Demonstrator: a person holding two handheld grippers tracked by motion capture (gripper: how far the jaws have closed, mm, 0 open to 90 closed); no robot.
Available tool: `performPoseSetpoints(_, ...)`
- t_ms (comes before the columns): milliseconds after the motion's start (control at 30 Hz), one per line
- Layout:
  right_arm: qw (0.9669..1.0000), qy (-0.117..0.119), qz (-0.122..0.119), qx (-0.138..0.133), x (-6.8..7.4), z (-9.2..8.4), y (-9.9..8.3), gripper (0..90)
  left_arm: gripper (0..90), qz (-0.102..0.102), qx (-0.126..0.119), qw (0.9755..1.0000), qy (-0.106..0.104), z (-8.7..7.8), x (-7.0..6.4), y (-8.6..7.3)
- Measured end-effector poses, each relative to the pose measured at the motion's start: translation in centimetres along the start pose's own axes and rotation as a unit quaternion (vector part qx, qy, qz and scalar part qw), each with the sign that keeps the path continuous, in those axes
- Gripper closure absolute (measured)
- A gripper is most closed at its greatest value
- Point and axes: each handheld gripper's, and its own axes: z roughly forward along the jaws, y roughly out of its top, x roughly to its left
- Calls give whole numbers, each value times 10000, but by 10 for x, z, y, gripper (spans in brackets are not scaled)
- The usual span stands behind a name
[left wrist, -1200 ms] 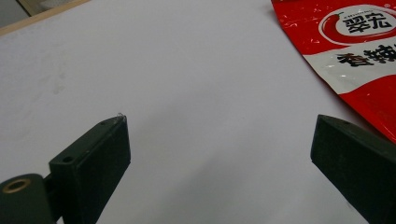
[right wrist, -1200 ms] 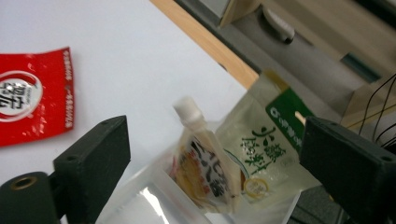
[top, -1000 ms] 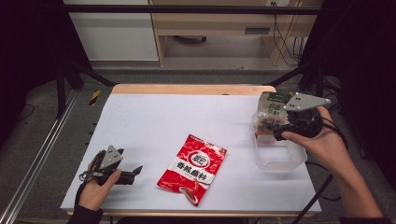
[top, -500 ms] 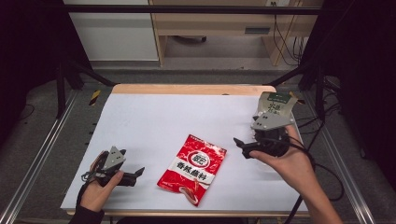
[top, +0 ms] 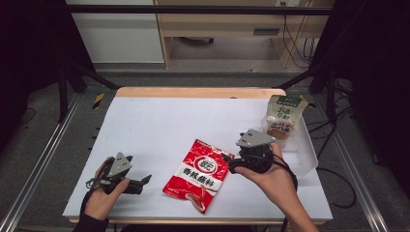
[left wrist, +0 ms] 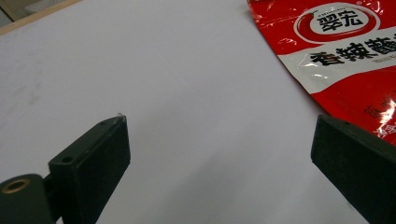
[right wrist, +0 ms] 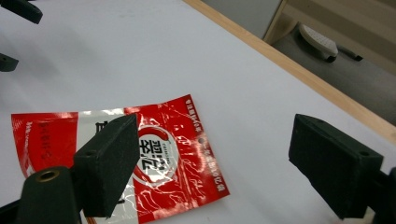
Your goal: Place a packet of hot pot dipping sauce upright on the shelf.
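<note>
Fingers [right wrist: 107,168] on our right gripper [top: 231,163] are open with nothing between them, though they have just been closing a little. Since a moment ago, our right hand has come away from the clear box [top: 304,154], where one bag [top: 283,118] now stands. It is now just beside the red bag [top: 200,173] lying flat on the counter [top: 159,125]. We think that one goes next. Our left gripper [top: 145,180] waits open near the red bag's other side.
</note>
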Motion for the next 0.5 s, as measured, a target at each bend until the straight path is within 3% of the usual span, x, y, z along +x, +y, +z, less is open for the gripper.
performPoseSetpoints(233,9996,199,170,59,18,27,-11,161,47,48,-19,10000,-12,-2,-4,0)
performPoseSetpoints(500,9988,350,312,134,28,50,-21,147,47,89,-3,10000,-15,-2,-7,1)
